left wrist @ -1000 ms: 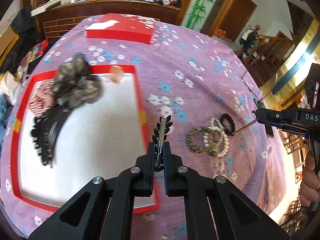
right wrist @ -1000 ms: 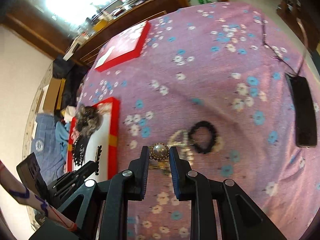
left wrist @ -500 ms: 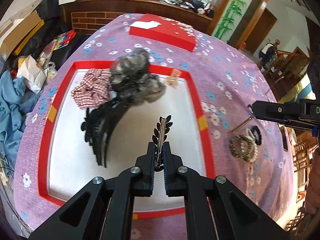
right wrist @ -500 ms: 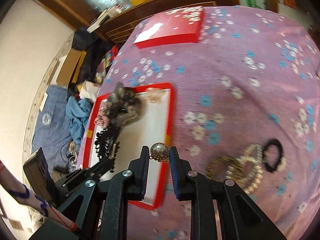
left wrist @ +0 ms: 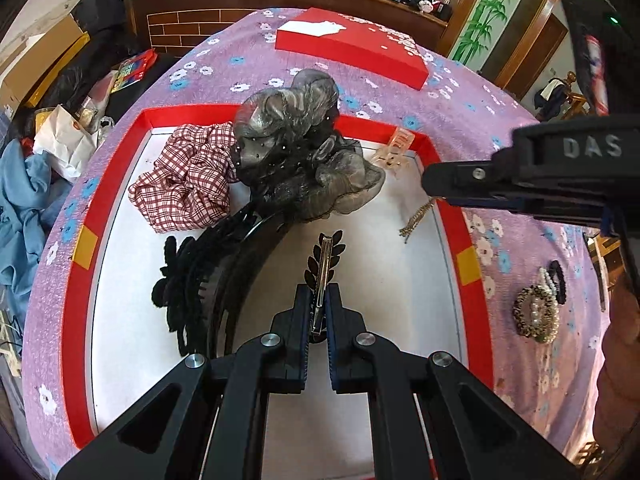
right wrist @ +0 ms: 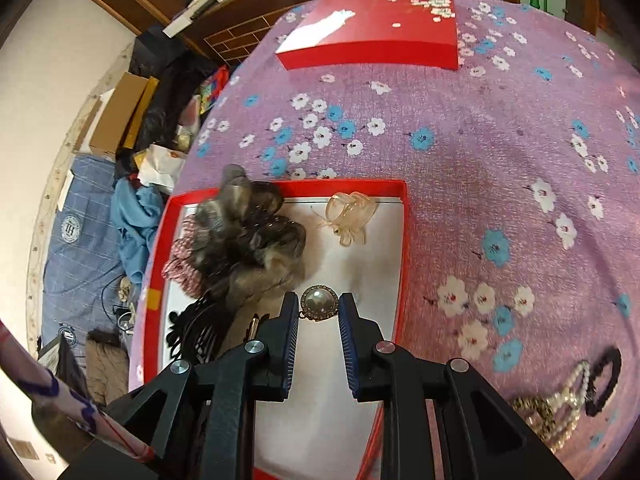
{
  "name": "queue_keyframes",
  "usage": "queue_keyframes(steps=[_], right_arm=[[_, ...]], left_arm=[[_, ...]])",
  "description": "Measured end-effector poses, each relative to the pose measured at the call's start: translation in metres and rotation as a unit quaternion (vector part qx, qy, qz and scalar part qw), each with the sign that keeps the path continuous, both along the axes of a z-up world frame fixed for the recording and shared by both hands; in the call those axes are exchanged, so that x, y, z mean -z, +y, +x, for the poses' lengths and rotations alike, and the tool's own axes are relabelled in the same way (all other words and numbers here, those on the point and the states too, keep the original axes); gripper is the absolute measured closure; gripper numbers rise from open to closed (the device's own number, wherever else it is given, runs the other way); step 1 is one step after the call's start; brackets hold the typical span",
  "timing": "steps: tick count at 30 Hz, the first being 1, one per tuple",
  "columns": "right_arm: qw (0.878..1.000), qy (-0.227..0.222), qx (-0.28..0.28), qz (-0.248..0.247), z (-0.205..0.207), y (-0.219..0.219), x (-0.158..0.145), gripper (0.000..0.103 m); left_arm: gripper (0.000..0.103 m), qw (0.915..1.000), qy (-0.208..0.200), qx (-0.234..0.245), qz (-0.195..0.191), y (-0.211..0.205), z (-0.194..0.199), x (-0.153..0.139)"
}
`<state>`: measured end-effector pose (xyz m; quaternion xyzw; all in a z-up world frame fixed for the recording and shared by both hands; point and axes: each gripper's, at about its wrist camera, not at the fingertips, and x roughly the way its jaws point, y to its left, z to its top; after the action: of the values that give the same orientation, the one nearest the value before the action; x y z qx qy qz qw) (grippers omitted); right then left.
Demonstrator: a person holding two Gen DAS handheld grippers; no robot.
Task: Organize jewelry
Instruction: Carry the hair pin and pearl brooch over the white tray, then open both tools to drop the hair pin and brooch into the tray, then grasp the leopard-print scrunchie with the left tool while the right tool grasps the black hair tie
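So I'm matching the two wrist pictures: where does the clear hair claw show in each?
Left wrist: clear hair claw at the tray's far right corner.
Right wrist: claw upper middle, inside the tray's far rim.
Shared landmark: grey organza scrunchie beside it.

The white letters "DAS" stand on the black body of the right gripper (left wrist: 434,184), seen from the left wrist camera. On the floor, a blue checked cloth (right wrist: 76,248) bears round white emblems with "TH" inside. No other writing is legible.
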<state>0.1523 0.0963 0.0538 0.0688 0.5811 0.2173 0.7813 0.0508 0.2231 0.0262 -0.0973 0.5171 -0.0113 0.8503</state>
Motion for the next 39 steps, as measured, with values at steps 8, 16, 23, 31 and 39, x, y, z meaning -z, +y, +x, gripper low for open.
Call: queue_keyframes(steps=[8,16,23,31,39], right_arm=[[1.000,0.008,0.007,-0.025,0.016,0.005,0.020,0.079],[1.000,0.007,0.012,-0.020,0.018,-0.004,0.017,0.070],[0.999,-0.005,0.026,0.019,0.000,-0.028,-0.009,0.070],[0.996,0.008,0.073,0.054,-0.039,-0.081,-0.015,0.070],[0.989,0.036,0.129,0.057,-0.078,-0.143,0.006,0.070]], left_arm=[[0.096,1.0000,0.000,0.005,0.001,-0.002,0.005,0.004],[0.077,1.0000,-0.002,0.005,0.000,-0.003,0.006,-0.001],[0.075,0.9998,-0.015,0.009,-0.006,-0.005,-0.005,-0.016],[0.075,0.9991,-0.024,0.030,-0.019,-0.023,-0.020,-0.032],[0.075,0.9965,-0.017,0.079,-0.023,-0.057,-0.025,-0.033]])
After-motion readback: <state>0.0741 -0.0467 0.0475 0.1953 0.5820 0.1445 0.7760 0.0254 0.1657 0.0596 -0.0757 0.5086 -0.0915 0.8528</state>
